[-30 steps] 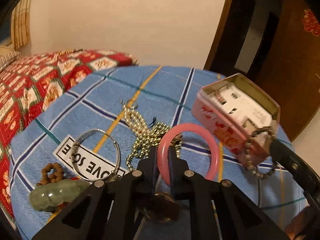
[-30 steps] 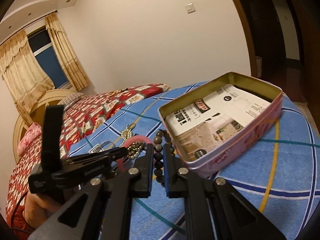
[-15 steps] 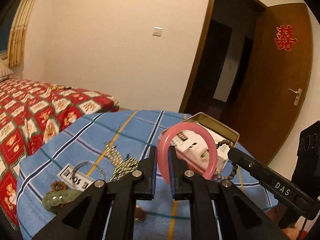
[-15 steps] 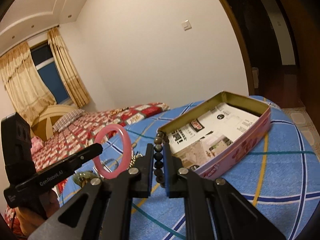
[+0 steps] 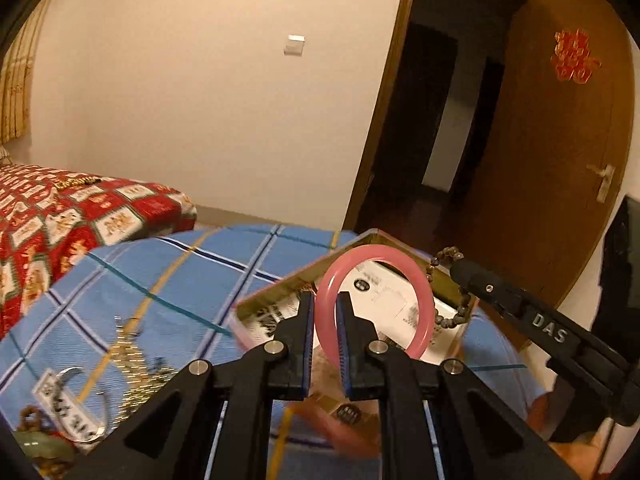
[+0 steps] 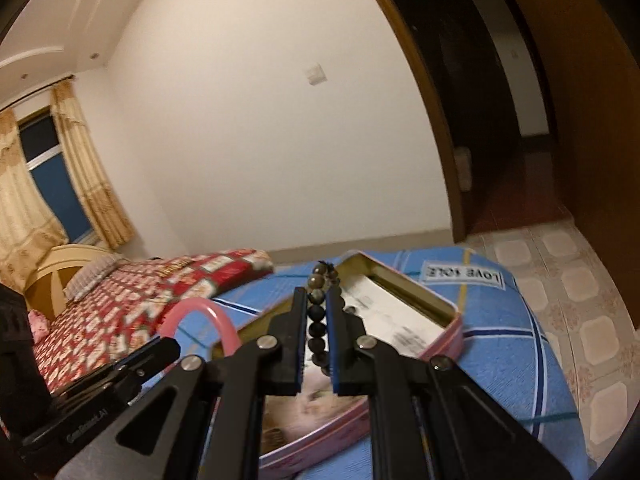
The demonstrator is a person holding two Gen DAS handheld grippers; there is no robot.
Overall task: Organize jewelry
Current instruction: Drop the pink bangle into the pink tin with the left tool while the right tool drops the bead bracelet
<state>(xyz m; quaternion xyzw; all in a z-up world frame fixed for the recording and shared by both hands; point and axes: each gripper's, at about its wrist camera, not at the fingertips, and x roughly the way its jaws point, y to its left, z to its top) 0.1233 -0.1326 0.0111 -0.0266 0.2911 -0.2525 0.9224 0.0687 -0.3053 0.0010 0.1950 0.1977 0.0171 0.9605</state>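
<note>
Left gripper (image 5: 323, 300) is clamping a smooth pink bangle (image 5: 374, 300) upright over the open tin (image 6: 456, 322). Right gripper (image 6: 317, 300) is pinching dark round beads (image 6: 318, 316) above it. Cloth label (image 6: 460, 273) is reading "LOVE".

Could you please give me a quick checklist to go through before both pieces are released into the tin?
1. Left gripper jaws shut on the pink bangle: ok.
2. Right gripper jaws shut on the dark bead bracelet: ok.
3. Pink tin open, paper lining showing: ok.
4. Bangle over the tin opening: ok.
5. Bead bracelet wholly inside the rim line: cannot tell.
6. The two grippers apart from each other: ok.
</note>
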